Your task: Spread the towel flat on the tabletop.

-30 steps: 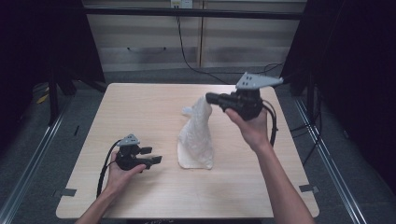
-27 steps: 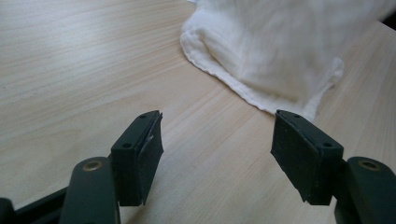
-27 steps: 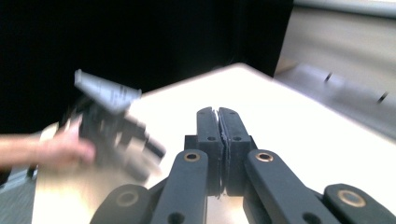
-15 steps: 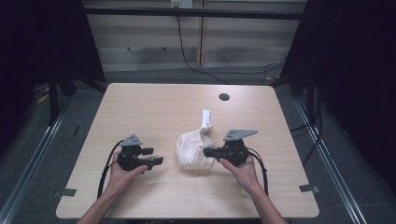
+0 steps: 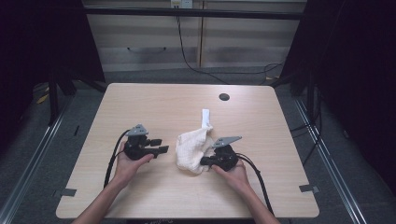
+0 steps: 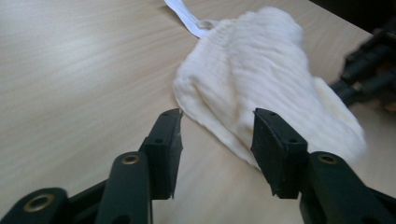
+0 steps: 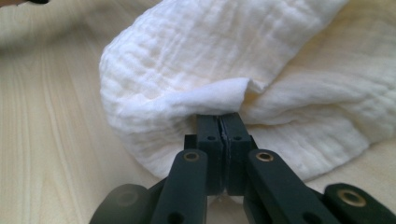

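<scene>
1. Nearest the person, the right gripper (image 5: 208, 161) sits low on the counter (image 5: 140, 100), jaws clenched tight on a thin fold of the white cloth (image 5: 192, 149). The right gripper view shows the pads meeting with only a pinch of fabric (image 7: 205, 100) between them.

2. The left gripper (image 5: 159, 145) rests beside the cloth's left edge, apart from it. Its jaws have just been closing and now stand partly open; the left gripper view shows bare counter between them, with the cloth's hem (image 6: 219, 126) just ahead of the right jaw and nothing gripped.

3. The step in hand looks like taking a second hold so the cloth can be spread or folded. To do it well, I would slide the left gripper forward along the counter until the hem lies well between the pads, then close on a single layer near a corner, not on the bunched middle. The right gripper's pinch is shallow, so any pull should be slow and level or the fold may slip out.

4. The cloth is soft crinkled gauze, creamy white, slumped into a rounded, loosely folded mound near the counter's middle. It will drape and stretch rather than hold an edge.

5. Farther off, a flat white tab (image 5: 205, 116) sticks out from the cloth's far side.

6. The counter is smooth pale wood-grain laminate with rounded corners and a dark round cable hole (image 5: 224, 97) near its far edge.
</scene>
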### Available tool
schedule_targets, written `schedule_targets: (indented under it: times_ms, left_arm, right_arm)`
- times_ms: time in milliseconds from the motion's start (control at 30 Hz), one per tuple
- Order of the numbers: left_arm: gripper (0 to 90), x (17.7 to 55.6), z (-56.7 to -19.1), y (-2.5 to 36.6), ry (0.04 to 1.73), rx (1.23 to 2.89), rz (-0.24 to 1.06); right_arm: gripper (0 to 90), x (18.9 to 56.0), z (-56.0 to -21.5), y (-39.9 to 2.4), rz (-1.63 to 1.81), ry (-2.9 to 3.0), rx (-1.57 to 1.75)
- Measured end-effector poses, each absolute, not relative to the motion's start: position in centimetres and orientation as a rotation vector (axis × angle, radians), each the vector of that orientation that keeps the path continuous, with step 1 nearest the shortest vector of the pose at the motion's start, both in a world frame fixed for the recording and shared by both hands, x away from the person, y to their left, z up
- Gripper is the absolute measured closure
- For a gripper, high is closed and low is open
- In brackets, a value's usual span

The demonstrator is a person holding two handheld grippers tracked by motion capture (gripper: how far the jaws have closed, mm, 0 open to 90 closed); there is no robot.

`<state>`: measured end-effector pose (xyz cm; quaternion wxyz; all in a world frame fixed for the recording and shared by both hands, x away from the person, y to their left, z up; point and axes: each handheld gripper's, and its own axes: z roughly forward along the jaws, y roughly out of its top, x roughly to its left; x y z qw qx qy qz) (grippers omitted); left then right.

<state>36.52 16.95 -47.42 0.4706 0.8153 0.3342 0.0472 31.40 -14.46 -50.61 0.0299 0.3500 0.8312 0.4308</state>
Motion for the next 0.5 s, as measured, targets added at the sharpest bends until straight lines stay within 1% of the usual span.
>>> schedule_targets:
  times_ms: [33, 100, 267, 367, 400, 467, 500]
  left_arm:
    - [54.3, 37.3, -47.6, 16.4, 0.825, 2.01, 0.113]
    - [53.1, 38.6, -48.3, 15.2, 0.848, 2.014, 0.082]
    - [40.6, 40.2, -50.1, 12.6, 0.865, 1.994, 0.014]
    - [39.9, 40.3, -50.8, 11.1, 0.851, 2.001, -0.01]
    - [45.2, 40.2, -51.0, 10.6, 0.832, 2.028, -0.003]
    - [65.2, 39.8, -51.3, 9.7, 0.793, 2.071, 0.007]
    - [72.1, 39.6, -51.1, 9.5, 0.783, 2.082, 0.027]
  right_arm:
    - [88.4, 31.3, -50.6, -14.5, 1.328, 2.568, 1.076]
    - [88.4, 31.0, -50.5, -14.5, 1.319, 2.581, 1.069]
    - [88.3, 30.0, -50.1, -15.3, 1.276, 2.619, 1.045]
    - [88.3, 29.5, -50.1, -16.2, 1.268, 2.619, 1.048]
    - [88.3, 29.4, -50.1, -16.5, 1.273, 2.618, 1.044]
    - [88.3, 29.1, -50.0, -17.2, 1.256, 2.612, 1.059]
    - [88.3, 29.0, -49.9, -17.5, 1.252, 2.606, 1.066]
